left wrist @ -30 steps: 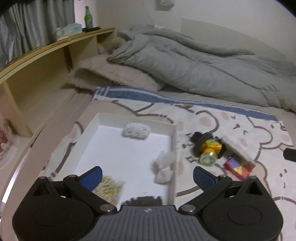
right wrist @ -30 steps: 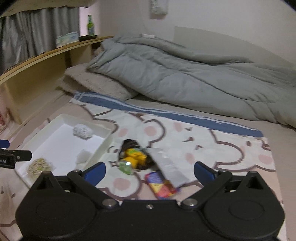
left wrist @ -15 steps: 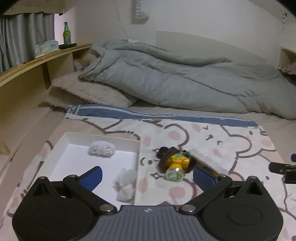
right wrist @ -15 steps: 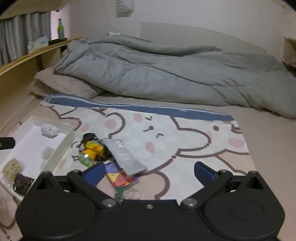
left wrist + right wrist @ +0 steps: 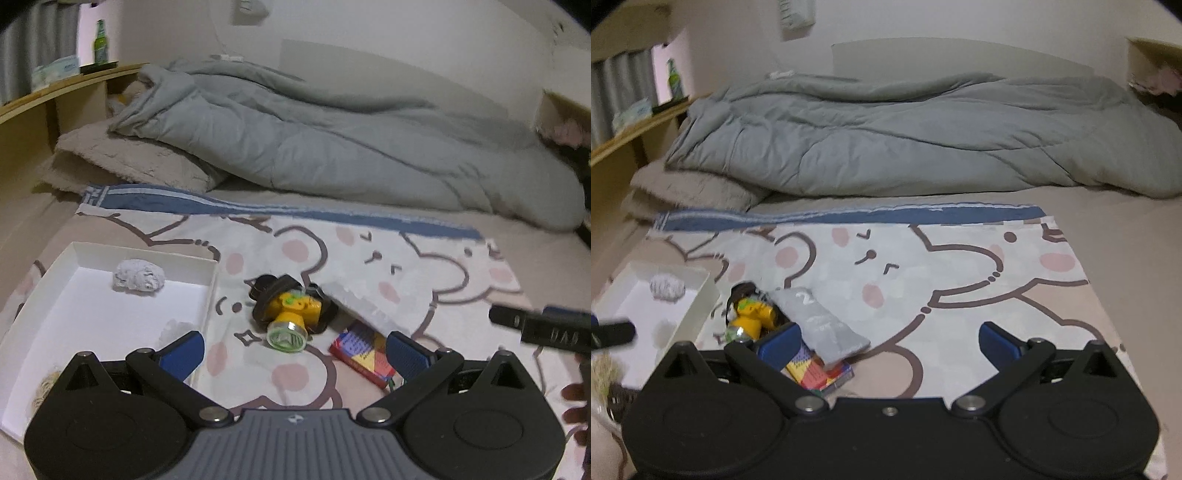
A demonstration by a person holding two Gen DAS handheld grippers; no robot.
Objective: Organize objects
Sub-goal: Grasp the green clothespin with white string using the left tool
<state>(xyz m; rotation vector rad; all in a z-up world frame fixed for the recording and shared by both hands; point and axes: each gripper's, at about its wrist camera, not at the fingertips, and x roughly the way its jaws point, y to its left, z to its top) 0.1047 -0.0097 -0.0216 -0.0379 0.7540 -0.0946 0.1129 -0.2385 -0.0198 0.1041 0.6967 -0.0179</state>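
on a bear-print blanket (image 5: 369,266) spread over the bed, both tongs hang wide open and empty: the left tongs (image 5: 293,347) above a yellow toy camera (image 5: 291,314), the right tongs (image 5: 888,339) beside a grey pouch (image 5: 823,325) lying over a colourful box (image 5: 816,373). a white tray (image 5: 207,295) lies just left of the toy.

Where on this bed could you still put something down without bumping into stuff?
The blanket lies bare right of the grey pouch, up to the duvet. The white tray has open floor in its middle. It is crowded just right of the tray: yellow toy, pouch and colourful box touch.
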